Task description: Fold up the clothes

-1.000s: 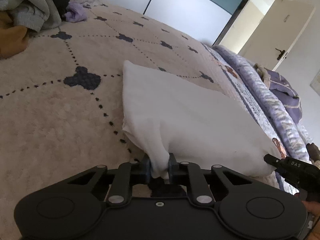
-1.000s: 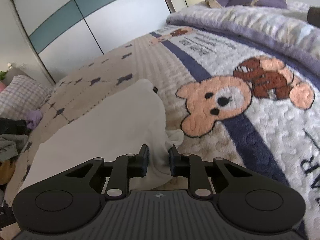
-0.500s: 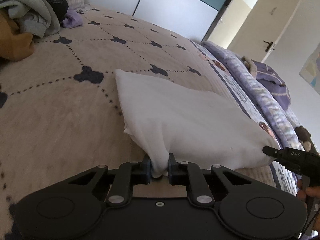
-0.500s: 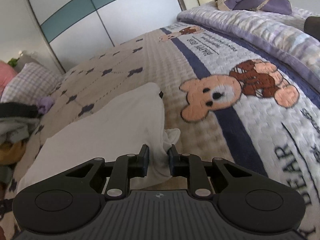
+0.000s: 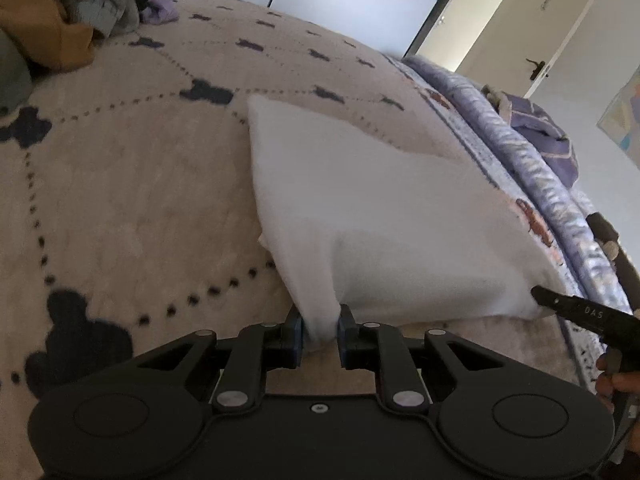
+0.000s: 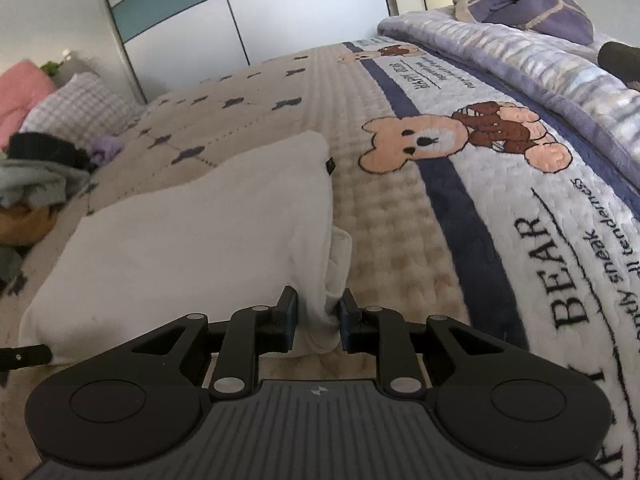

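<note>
A folded white garment (image 5: 380, 220) lies on the beige quilted bedspread (image 5: 120, 184), with its near edge raised. My left gripper (image 5: 319, 334) is shut on the near left corner of that edge. My right gripper (image 6: 318, 324) is shut on the near right corner, where the white garment (image 6: 192, 232) bunches between the fingers. In the left wrist view the right gripper (image 5: 580, 312) shows at the garment's right corner, with a hand (image 5: 616, 384) behind it. In the right wrist view the left gripper's tip (image 6: 24, 356) shows at the left edge.
A pile of unfolded clothes (image 5: 60, 12) sits at the bed's far left beside a checked pillow (image 6: 80, 108). The bear-print bedspread (image 6: 460, 140) and a purple blanket (image 6: 520, 56) lie to the right. A wardrobe (image 6: 240, 12) and a door (image 5: 552, 40) stand beyond the bed.
Both grippers have risen a little and drawn back, carrying the garment's near edge with them. Each keeps its hold on its corner.
</note>
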A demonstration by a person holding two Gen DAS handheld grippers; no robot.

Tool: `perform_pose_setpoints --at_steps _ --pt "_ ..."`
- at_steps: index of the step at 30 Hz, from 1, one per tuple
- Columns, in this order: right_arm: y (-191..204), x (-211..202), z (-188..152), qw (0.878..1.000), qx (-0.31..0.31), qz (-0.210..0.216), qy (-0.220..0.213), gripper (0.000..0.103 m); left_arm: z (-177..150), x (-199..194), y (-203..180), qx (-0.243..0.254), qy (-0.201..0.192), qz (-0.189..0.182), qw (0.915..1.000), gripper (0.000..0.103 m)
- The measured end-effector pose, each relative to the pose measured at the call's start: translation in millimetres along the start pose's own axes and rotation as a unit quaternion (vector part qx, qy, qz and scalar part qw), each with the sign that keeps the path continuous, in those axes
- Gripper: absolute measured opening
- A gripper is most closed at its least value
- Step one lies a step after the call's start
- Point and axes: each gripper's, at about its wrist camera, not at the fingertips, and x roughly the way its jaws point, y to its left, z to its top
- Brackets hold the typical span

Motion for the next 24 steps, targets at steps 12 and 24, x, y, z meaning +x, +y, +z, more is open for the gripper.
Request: perform_pose_setpoints --at_steps 12,24 --pt "25.0 -21.0 1.5 0.99 -0.077 -0.07 -0.091 0.081 -0.5 -38.4 -16.9 0.066 -0.112 0.052 0.9901 0.062" --pt "100.8 4.9 1.1 0.986 -0.145 -0.001 -0.088 0.082 20.7 11.4 -68.7 0.096 -0.119 0.019 0.9881 0.066"
